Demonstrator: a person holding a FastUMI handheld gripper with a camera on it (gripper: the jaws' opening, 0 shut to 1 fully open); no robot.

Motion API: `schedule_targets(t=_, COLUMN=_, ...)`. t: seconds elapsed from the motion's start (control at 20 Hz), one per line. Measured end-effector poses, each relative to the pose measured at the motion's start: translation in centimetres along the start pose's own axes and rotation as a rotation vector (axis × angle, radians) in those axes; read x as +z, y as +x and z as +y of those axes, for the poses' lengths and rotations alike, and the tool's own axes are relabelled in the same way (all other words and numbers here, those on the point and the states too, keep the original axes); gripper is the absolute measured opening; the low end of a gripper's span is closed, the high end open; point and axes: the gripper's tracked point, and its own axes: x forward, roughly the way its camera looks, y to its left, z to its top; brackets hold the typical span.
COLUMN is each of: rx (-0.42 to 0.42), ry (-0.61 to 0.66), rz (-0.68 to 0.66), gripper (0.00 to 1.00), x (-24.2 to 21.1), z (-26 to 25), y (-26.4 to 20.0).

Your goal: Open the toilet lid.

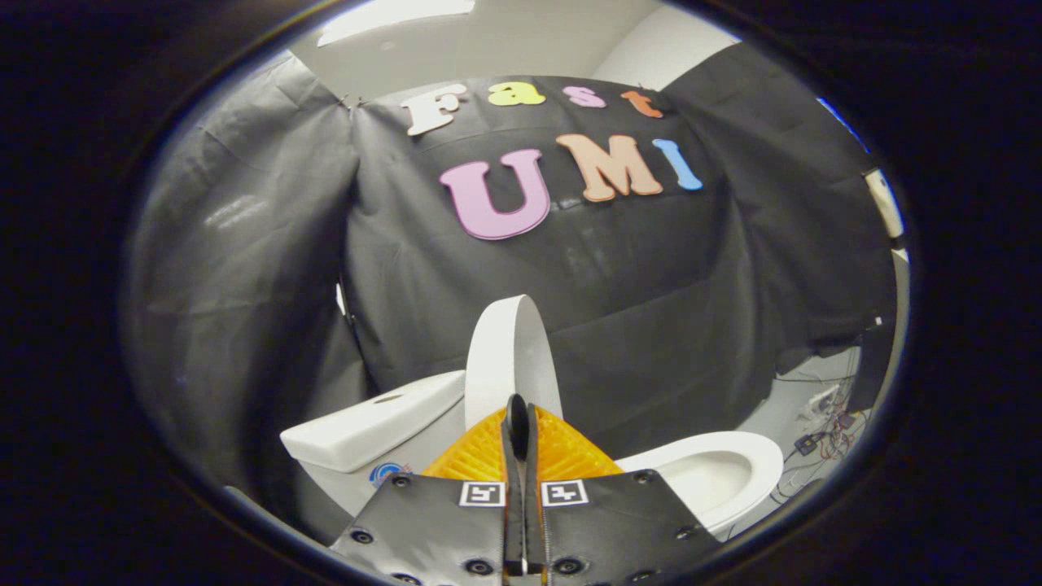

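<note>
Gripper (pixel 518 419): our 2 fingers pressed together, holding nothing. Toilet lid (pixel 509 358): raised on edge, just ahead of the fingertips, long axis vertical, tank (pixel 374 427) to its left, open bowl (pixel 716 472) to its right

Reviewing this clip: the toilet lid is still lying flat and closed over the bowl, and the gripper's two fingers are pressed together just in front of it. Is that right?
Not quite. The gripper view shows the toilet lid raised, standing on edge near the tank, with the bowl uncovered beside it. The rest holds: the gripper has its two fingers pressed together just in front of the lid, with nothing visible between them.
</note>
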Motion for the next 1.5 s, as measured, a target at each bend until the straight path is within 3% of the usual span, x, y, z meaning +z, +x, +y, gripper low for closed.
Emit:
schedule_targets(t=0.35, rx=0.175, ry=-0.044, rz=0.043, gripper=0.02, x=-1.0, z=4.6, y=1.3)
schedule_targets(t=0.4, rx=0.204, ry=-0.034, rz=0.034, gripper=0.12, x=-1.0, z=5.7, y=0.8)
schedule_targets(t=0.55, rx=0.285, ry=-0.045, rz=0.071, gripper=0.12, x=-2.2, z=7.7, y=0.9)
schedule_targets(t=0.7, rx=0.368, ry=-0.043, rz=0.129, gripper=0.3, x=-3.7, z=10.3, y=1.5)
schedule_targets(t=1.0, rx=0.436, ry=-0.045, rz=0.114, gripper=0.68, x=-2.7, z=11.6, y=0.9)
schedule_targets(t=1.15, rx=0.473, ry=-0.032, rz=0.052, gripper=0.87, x=0.2, z=11.7, y=0.1)
schedule_targets(t=1.35, rx=0.464, ry=-0.076, rz=-0.029, gripper=0.87, x=4.8, z=9.9, y=-1.1)
schedule_targets(t=1.5, rx=0.378, ry=-0.08, rz=-0.091, gripper=0.87, x=8.3, z=6.5, y=-1.5)
